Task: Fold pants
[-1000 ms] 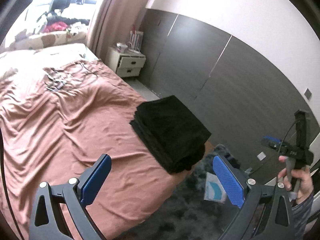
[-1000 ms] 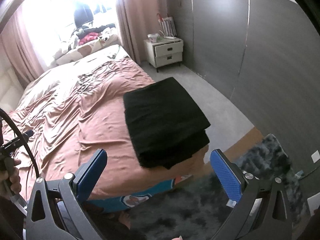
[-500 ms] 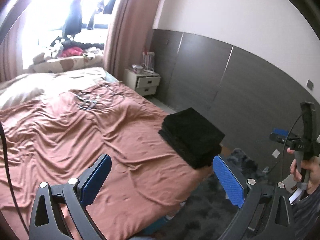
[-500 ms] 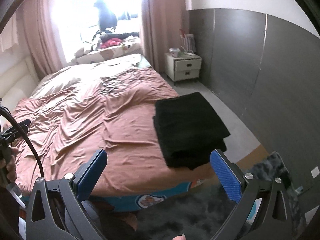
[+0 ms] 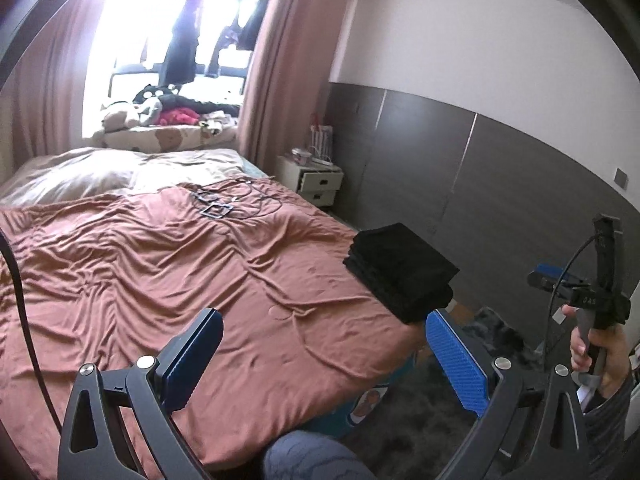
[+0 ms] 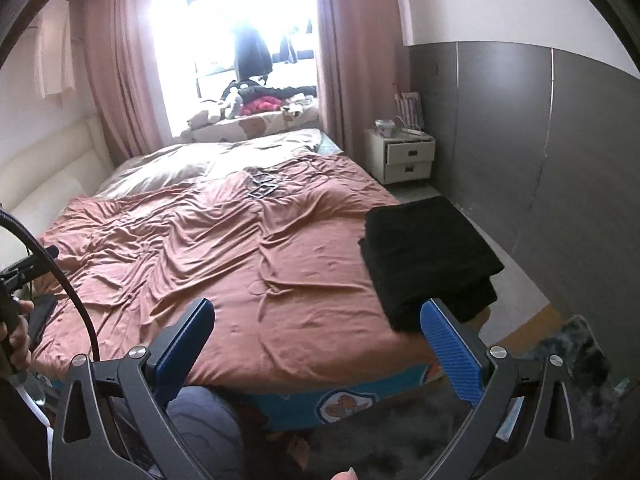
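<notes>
- Left wrist view: you held the left gripper [image 5: 320,360] released, its blue-padded jaws spread wide with nothing between them, raised above the near part of the wrinkled rust-pink bedspread [image 5: 160,280].
- The folded black pants [image 5: 400,270] lay as a flat stacked rectangle at the near right corner of the bed, touching the bedspread and well apart from both tools. Judgement: the folding looked complete, and the corner spot kept the bundle within reach from where you stood at the foot.
- Long axis of the bundle ran from the near right edge of the bed up and left toward the white two-drawer nightstand [image 5: 318,186]; layered fold edges faced you.
- Your right hand [image 5: 600,354] gripped the handle of the other tool at far right, off the bed. Its jaw state could not be read here.
- Right wrist view: you held the right gripper [image 6: 316,344] likewise released and empty, above the foot of the bed.
- The pants [image 6: 428,256] sat to the right of centre, the near end reaching the mattress edge, one lower layer sticking out slightly at the near right.
- Long axis here ran near to far, roughly along the bed's right edge, pointing toward the nightstand [image 6: 406,156].
- Judgement: both tools empty and apart from the cloth suggested a finished task, not a pending grasp.
</notes>
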The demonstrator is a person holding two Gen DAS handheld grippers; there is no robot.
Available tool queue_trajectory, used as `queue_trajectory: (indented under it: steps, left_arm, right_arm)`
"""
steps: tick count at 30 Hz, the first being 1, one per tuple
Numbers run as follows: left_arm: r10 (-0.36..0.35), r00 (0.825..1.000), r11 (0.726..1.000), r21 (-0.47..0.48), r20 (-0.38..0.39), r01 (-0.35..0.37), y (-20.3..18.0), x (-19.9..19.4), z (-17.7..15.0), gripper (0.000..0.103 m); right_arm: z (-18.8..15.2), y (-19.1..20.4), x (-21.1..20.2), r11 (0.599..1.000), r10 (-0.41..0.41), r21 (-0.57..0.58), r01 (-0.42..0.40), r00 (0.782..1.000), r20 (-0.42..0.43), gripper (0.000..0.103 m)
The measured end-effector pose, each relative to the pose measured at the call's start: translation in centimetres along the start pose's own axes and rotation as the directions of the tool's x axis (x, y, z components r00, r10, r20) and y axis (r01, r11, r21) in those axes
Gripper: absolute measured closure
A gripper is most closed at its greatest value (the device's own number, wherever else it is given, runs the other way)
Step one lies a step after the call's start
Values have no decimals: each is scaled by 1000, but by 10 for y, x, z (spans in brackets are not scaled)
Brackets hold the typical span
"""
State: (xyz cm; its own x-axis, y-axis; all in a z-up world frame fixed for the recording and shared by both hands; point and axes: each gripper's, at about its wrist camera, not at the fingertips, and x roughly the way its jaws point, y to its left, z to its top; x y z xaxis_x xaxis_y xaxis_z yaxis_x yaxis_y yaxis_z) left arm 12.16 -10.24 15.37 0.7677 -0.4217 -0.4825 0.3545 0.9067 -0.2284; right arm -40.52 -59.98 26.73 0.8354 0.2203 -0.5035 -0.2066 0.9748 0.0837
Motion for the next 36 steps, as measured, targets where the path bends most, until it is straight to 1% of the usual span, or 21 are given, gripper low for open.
queue_trajectory:
  steps: [3,5,6,8,10,14,16,22,26,29,31,36]
  left_arm:
    - [20,1000,1000,-14,11,-20,6,-13,-17,1]
    - [42,999,998,-38,29,-41,10,-22,-27,1]
    - [42,998,998,-49,35,-41,12,-25,-32,1]
    - [52,998,996,-69,41,-49,16,-33,-41,1]
    - [71,996,994,-83,50,-67,18,-42,-50,1]
    - [101,993,990,-103,66,-94,22,-57,-63,1]
    - [119,989,989,-101,85,-111,21,-66,-70,1]
    - [159,981,983,-111,107,-148,25,-82,-94,1]
    - [205,973,973,-125,102,-192,28,-86,-109,1]
    - [229,969,968,-128,96,-216,28,-87,-120,1]
    - [240,965,966,-124,102,-227,28,-89,-125,1]
    - [246,966,966,-101,84,-237,25,-87,-135,1]
  right_arm:
    - [-12,6,-2,1000,8,11,-8,1000,14,0]
    - [-21,10,-4,997,62,37,-63,998,20,0]
    - [-25,13,-4,996,74,39,-74,997,21,0]
    - [-34,18,-5,997,70,32,-71,997,28,0]
    - [-45,22,-6,995,95,33,-96,995,35,0]
    - [-62,24,-2,992,118,43,-119,993,26,0]
    - [-71,26,0,985,163,54,-164,987,7,0]
    - [-87,35,-2,985,166,42,-166,986,1,0]
    - [-98,39,-3,985,168,33,-168,986,-6,0]
    - [-108,51,-10,983,182,27,-181,983,-10,0]
    - [-110,54,-12,984,175,23,-174,985,-12,0]
    - [-113,59,-13,984,176,5,-176,984,-7,0]
